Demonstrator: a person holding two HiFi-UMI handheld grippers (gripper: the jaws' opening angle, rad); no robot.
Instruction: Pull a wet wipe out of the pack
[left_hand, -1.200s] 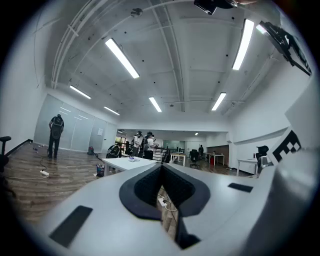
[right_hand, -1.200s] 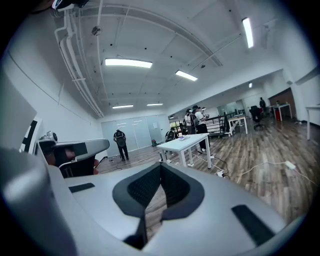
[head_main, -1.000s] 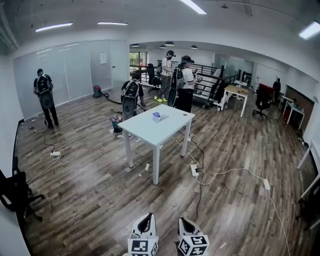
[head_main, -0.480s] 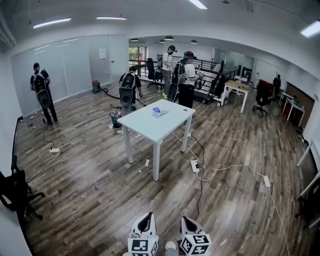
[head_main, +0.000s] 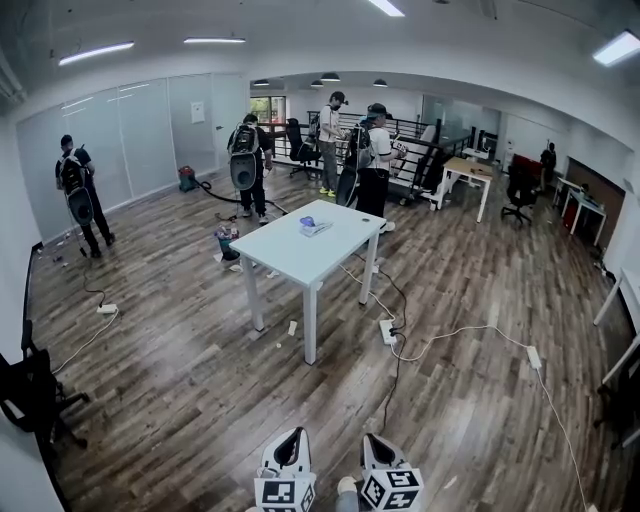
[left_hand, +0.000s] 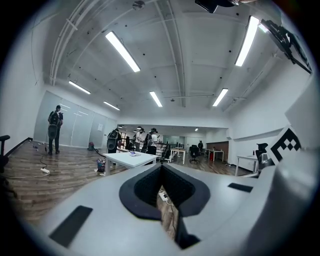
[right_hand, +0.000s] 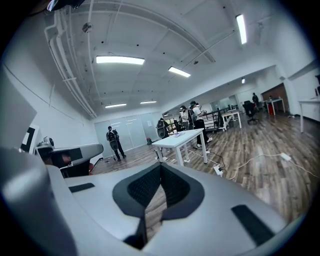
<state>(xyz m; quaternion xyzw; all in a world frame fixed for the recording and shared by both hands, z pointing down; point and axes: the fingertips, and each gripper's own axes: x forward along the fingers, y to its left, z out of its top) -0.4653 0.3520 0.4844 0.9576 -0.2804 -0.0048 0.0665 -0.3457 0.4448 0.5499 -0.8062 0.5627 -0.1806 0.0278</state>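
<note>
The left gripper (head_main: 291, 441) and right gripper (head_main: 373, 441) had their jaws pressed together, empty. The pack (head_main: 317, 228) lay on the table (head_main: 290, 262) at twelve o'clock, well apart. Its wipe, probably limp and damp, would need pinching at its exposed fold.

Two grippers are counted: left gripper (head_main: 291, 436) and right gripper (head_main: 372, 442). One white bench (head_main: 290, 257) is present, and one wet wipe pack (head_main: 316, 227) is carried on it.

Five persons are counted:
- one person (head_main: 74, 192) at far left
- one person (head_main: 244, 163) left of centre
- one person (head_main: 331, 138) behind the bench
- another person (head_main: 377, 160) behind the bench
- one person (head_main: 548, 163) at far right

Three power strips (head_main: 387, 331) are counted on the floor.
</note>
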